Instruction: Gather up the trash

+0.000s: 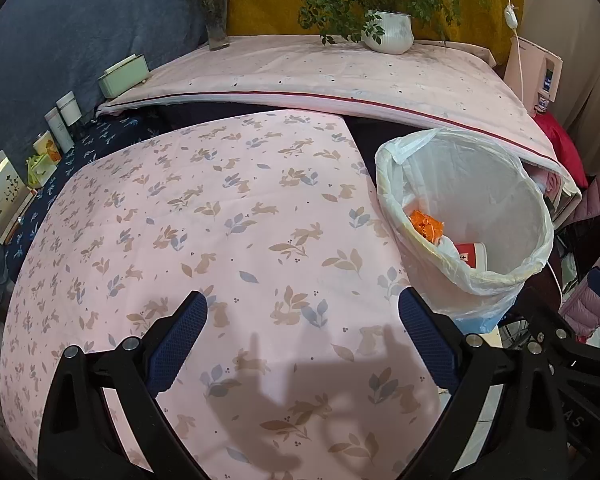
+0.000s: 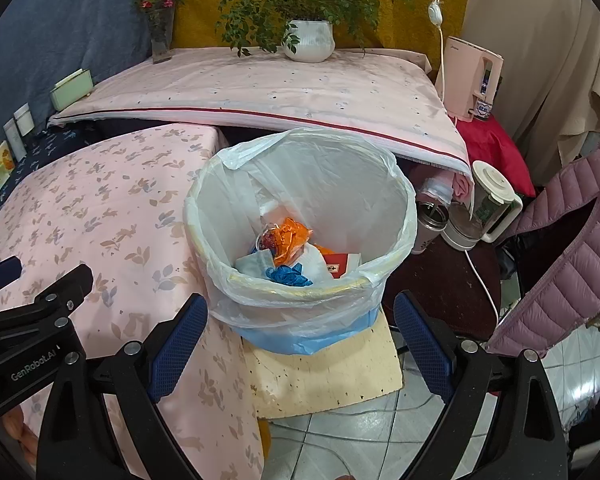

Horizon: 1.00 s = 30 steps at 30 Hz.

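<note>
A trash bin [image 2: 400, 216] lined with a clear plastic bag stands on a cream foam block [image 2: 340, 376] beside the pink table. Inside lie an orange wrapper [image 2: 288, 236], blue crumpled gloves [image 2: 290, 274], white paper and a red-and-white box [image 2: 342, 262]. My right gripper [image 2: 300, 336] hangs open just in front of the bin's near wall, holding nothing. My left gripper [image 1: 304, 340] is open over the pink rabbit-print tablecloth [image 1: 220, 220], with the bin [image 1: 512, 200] to its right. The left gripper's body [image 2: 36, 320] shows at the left of the right wrist view.
A second covered table [image 2: 300, 92] behind carries a white potted plant [image 2: 310, 40] and a flower vase [image 2: 162, 36]. Small boxes and bottles [image 1: 60, 128] line the left wall. A blender [image 2: 488, 200], a steel cup [image 2: 430, 224], a pink appliance [image 2: 472, 80] and a quilted jacket [image 2: 572, 240] crowd the right.
</note>
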Each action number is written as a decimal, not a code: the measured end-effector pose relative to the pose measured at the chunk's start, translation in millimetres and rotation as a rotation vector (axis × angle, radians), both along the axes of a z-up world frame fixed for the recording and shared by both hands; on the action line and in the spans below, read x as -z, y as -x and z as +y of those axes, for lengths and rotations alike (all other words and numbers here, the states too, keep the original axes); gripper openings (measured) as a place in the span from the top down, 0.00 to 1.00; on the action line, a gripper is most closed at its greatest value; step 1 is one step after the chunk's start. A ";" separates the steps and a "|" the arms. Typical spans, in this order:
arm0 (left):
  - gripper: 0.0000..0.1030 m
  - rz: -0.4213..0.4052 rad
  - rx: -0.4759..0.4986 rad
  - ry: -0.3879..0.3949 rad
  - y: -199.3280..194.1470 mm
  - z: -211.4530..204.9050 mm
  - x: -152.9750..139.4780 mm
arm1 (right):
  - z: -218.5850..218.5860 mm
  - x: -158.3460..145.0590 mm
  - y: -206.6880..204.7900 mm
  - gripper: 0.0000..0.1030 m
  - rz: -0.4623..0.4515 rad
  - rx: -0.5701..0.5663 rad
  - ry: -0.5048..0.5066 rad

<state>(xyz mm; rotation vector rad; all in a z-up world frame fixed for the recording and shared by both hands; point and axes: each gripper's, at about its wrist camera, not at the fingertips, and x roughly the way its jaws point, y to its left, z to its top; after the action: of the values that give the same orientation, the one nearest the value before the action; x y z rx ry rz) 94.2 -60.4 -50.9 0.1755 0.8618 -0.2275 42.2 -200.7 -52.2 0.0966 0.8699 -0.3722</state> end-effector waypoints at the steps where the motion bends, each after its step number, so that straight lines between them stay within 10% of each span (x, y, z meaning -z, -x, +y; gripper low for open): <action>1: 0.11 0.001 0.000 0.000 -0.2 -0.1 0.2 | 0.1 0.0 0.0 0.12 0.000 0.000 0.001; 30: 0.11 0.001 0.014 -0.006 2.6 -4.8 1.5 | -3.4 2.1 5.1 0.12 0.000 0.007 0.003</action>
<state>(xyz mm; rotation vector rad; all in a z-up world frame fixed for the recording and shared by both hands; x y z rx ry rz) 91.6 -65.2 -52.4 0.1872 0.8629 -0.2377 37.0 -204.1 -54.3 0.0975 0.8696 -0.3802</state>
